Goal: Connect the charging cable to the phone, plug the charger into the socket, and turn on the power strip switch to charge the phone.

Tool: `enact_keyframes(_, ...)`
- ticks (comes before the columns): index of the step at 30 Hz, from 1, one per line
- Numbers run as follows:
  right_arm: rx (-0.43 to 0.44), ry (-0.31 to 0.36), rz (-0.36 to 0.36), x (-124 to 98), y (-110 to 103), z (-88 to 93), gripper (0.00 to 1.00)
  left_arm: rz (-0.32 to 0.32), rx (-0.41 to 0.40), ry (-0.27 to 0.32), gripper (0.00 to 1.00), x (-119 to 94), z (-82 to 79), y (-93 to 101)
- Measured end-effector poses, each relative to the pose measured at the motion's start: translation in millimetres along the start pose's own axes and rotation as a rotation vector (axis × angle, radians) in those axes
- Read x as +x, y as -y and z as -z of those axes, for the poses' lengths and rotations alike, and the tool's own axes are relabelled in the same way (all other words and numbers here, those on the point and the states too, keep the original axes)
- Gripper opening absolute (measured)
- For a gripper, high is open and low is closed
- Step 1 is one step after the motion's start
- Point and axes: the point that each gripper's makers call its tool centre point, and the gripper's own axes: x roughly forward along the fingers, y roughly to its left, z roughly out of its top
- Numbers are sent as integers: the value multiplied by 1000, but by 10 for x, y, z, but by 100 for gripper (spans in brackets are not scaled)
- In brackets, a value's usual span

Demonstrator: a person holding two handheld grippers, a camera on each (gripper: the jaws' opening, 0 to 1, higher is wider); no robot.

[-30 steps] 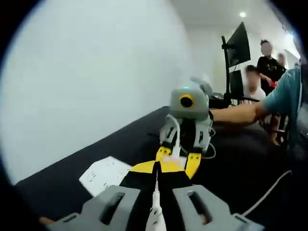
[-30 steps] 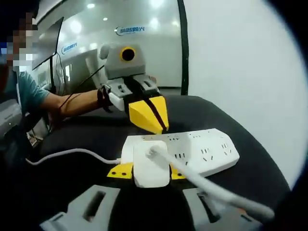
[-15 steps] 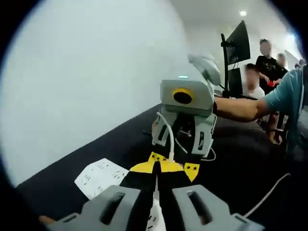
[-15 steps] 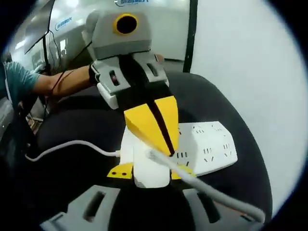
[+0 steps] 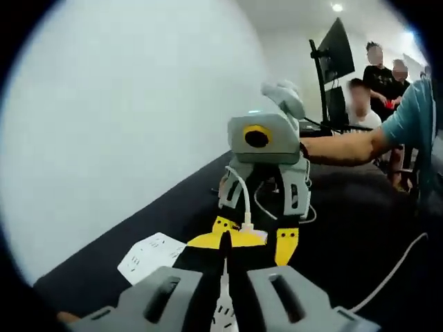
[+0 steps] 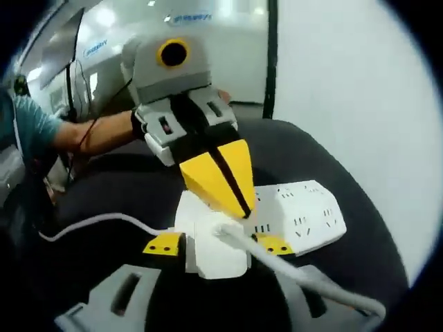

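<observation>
A dark worktop (image 6: pixel 332 180) runs along a white wall, and on it the white power strip (image 6: pixel 297 211) is laid with its long axis across the right gripper view, sockets upward. At the strip's near left end the white charger (image 6: pixel 218 245) is seated, its charging cable (image 6: pixel 291 266) trailing off toward the lower right. The right gripper (image 6: pixel 216 244) is seen with its yellow-tipped jaws set apart on either side of the charger, apparently slackened rather than clamped. From above and beyond, the left gripper (image 6: pixel 239 204) is brought down onto the strip, jaws pressed together into a single yellow wedge, its tip touching the strip just beside the charger. In the left gripper view, the same closed jaws point straight at the charger (image 5: pixel 252 232). The left gripper is judged the nearer for pressing a switch; the switch itself cannot be made out. The phone's place cannot be told.
</observation>
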Motion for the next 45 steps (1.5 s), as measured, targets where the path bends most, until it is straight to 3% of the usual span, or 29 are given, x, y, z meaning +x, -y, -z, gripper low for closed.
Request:
enact_keyframes(1, -31, 20, 24, 1, 32, -23, 25, -2, 7, -11, 0, -12, 1, -28)
enact_keyframes(2, -119, 16, 13, 11, -13, -11, 24, -7, 47, -47, 0, -23, 8, -42)
enact_keyframes(5, -75, -6, 25, 23, 23, -23, 25, -8, 81, -77, 0, 35, 0, 79)
enact_keyframes(8, -130, -25, 51, 0, 77, -12, 29, -9, 92, -82, 0, 32, 6, 36)
enact_keyframes(10, -163, -80, 82, -60, 99, 62, 32, -7, 75, -75, 0, 27, 10, 22)
enact_keyframes(14, -121, 43, 91, -243, 54, -38, 27, -10, 66, -68, 0, 45, -9, 68)
enact_keyframes(18, -99, 236, 156, -507, 48, -136, 20, -20, 79, -82, 0, 55, -22, 155)
enact_keyframes(20, -54, 350, 171, -619, 34, -203, 7, -20, 76, -85, 0, 54, -20, 146)
enact_keyframes(21, -51, 372, 199, -664, 71, -205, 1, -21, 78, -86, 0, 57, -20, 146)
enact_keyframes(22, 16, 462, 249, -732, 188, -271, 1, -23, 75, -88, 0, 61, -23, 146)
enact_keyframes(23, 42, 487, 233, -739, 183, -268, 1, -24, 73, -89, 0, 57, -23, 139)
enact_keyframes(24, 133, 525, 249, -740, 219, -258, 1, -31, 72, -89, 0, 57, -23, 133)
enact_keyframes(26, 170, 588, 245, -729, 209, -290, 1, -89, 69, -92, 0, 18, -3, 68)
enact_keyframes(29, 116, 564, 279, -628, 177, -276, 1, -155, 46, -30, 0, -81, -48, -81)
enact_keyframes(32, 111, 535, 278, -589, 281, -256, 0, -180, -63, 118, 2, -274, -199, -132)
enact_keyframes(35, 134, 530, 239, -603, 170, -214, 0, -202, -166, 232, 27, -495, -248, -143)
enact_keyframes(36, 132, 521, 234, -588, 160, -208, 0, -207, -198, 258, 30, -560, -236, -153)
enact_keyframes(37, 102, 450, 237, -512, 143, -142, 0, -229, -237, 289, 29, -659, -169, -188)
enact_keyframes(38, 56, 492, 230, -483, 96, -258, 0, -249, -259, 302, 28, -713, -116, -229)
enact_keyframes(40, -27, 443, 257, -458, 69, -272, 0, -284, -317, 342, 29, -780, 40, -318)
enact_keyframes(42, -27, 402, 250, -408, 11, -282, 0, -290, -357, 310, 29, -744, 237, -375)
enact_keyframes(45, 7, 331, 208, -390, 42, -271, 0, -291, -360, 331, 28, -707, 309, -332)
